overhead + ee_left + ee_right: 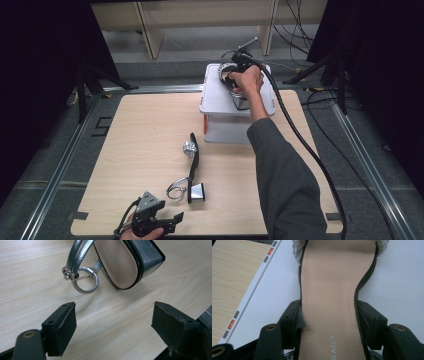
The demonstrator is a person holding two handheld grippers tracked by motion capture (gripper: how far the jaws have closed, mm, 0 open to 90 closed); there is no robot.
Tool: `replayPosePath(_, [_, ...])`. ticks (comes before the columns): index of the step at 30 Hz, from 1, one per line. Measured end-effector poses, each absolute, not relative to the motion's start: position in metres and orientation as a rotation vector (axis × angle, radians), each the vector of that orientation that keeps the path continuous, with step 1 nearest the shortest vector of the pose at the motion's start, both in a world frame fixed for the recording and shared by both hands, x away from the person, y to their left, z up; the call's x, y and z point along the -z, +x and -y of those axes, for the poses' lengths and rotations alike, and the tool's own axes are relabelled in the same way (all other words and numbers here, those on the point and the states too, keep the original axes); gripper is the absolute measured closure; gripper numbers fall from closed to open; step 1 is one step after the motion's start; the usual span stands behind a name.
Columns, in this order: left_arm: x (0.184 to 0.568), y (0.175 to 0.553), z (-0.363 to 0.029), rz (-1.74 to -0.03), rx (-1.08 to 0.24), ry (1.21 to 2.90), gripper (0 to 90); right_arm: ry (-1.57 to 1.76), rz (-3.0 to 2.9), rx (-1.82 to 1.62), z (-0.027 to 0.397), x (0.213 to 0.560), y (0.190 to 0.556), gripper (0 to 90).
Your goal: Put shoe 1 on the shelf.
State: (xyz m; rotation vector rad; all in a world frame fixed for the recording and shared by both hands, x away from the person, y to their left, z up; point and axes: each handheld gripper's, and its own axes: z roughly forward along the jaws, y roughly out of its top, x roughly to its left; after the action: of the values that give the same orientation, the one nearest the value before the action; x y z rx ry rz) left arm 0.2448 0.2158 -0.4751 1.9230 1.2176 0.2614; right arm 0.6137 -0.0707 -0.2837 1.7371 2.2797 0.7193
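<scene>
held sandal point(329, 295): tan insole with stitched edge, black sole rim, silvery strap at its far end, printed letters "daily" near the heel; it lies flat on the white lid of the box point(220, 100).
right gripper point(329, 322): jaws part-way open, closed on the narrow waist of the held sandal, one pad pressing each side; in the high view the right hand point(247, 80) holds it over the far part of the box.
second sandal point(194, 165): on the bench point(140, 130), nearer the person than the box; black sole on its side, block heel silver-grey, silvery rosette at the toe end, silver straps with a ring and small buckle point(68, 273) spread beside the heel.
left gripper point(113, 325): jaws wide apart, nothing between them, bare bench wood under the gap; it sits at the near edge of the bench, just short of the second sandal's heel, not touching it.
box: white, with an orange latch on its side, on the far part of the bench.
around the box: a black cable point(300, 140) trails from the right gripper past the box's right side and along the sleeve point(285, 180).
in the way: the right forearm covers the near right corner of the box in the high view.
</scene>
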Motion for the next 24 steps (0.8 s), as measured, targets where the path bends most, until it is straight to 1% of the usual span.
replayPosePath(2, [0.475, 0.245, -0.216, -1.219, -0.262, 1.923, 18.9, 1.747, -2.273, -0.72, 0.07, 0.284, 0.613, 41.2])
replayPosePath(5, [0.475, 0.244, -0.215, -1.219, -0.263, 1.923, 18.9, 1.764, -2.249, -0.796, 0.07, 0.28, 0.612, 36.3])
replayPosePath(7, [0.475, 0.244, -0.216, -1.221, -0.262, 1.924, 18.9, 1.731, -2.248, -0.845, 0.072, 0.273, 0.61, 30.7])
replayPosePath(8, [0.475, 0.244, -0.216, -1.218, -0.262, 1.927, 18.9, 1.741, -2.258, -0.876, 0.074, 0.268, 0.608, 29.7])
replayPosePath(9, [0.474, 0.244, -0.216, -1.222, -0.261, 1.929, 18.9, 1.734, -2.257, -0.925, 0.076, 0.263, 0.606, 35.4])
replayPosePath(11, [0.475, 0.244, -0.216, -1.22, -0.262, 1.93, 18.9, 1.645, -2.291, -0.98, 0.084, 0.254, 0.601, 31.0])
replayPosePath(15, [0.475, 0.244, -0.216, -1.227, -0.264, 1.93, 18.9, 1.544, -2.308, -1.032, 0.106, 0.235, 0.585, 29.7])
replayPosePath(17, [0.476, 0.244, -0.216, -1.224, -0.263, 1.931, 18.9, 1.555, -2.293, -1.062, 0.117, 0.228, 0.576, 29.8])
replayPosePath(21, [0.476, 0.245, -0.217, -1.225, -0.269, 1.947, 19.5, 1.545, -2.279, -1.043, 0.141, 0.226, 0.565, 29.9])
replayPosePath(24, [0.476, 0.245, -0.217, -1.229, -0.28, 1.944, 19.8, 1.584, -2.254, -1.009, 0.158, 0.235, 0.564, 29.8])
